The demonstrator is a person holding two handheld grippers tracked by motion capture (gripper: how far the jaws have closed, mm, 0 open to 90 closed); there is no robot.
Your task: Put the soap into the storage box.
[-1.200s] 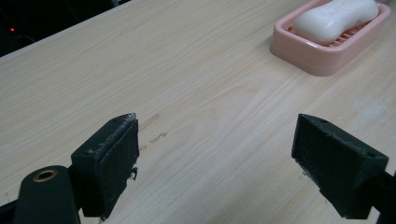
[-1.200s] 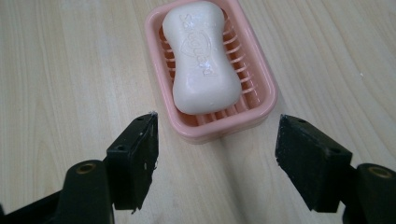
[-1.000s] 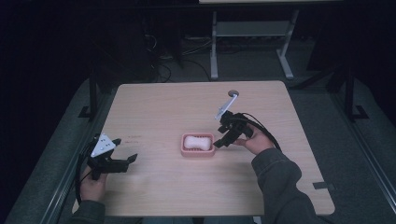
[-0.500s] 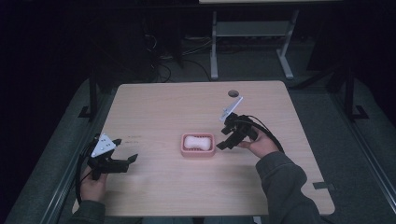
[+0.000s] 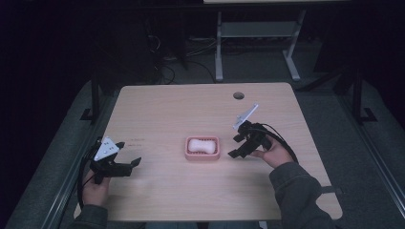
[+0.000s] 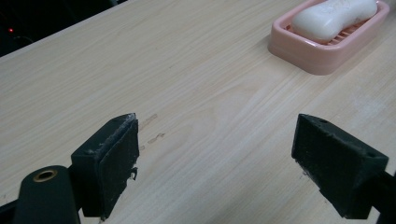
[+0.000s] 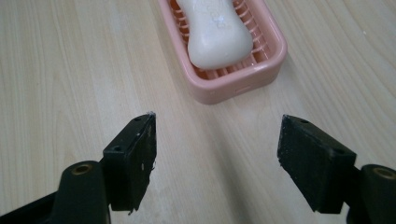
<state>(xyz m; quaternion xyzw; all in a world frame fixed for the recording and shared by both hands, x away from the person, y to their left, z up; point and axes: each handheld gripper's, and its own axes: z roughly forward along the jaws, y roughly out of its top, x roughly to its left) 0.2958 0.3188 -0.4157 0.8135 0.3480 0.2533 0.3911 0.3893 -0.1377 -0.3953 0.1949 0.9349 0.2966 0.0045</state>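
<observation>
The soap was white, smooth and curvy, thinner in the middle. It lay inside a pink soap dish with ridges, near the middle of the table. The right gripper was just beside the dish, open and holding nothing, its jaws just opening wider. The left gripper was open too, well apart.
</observation>
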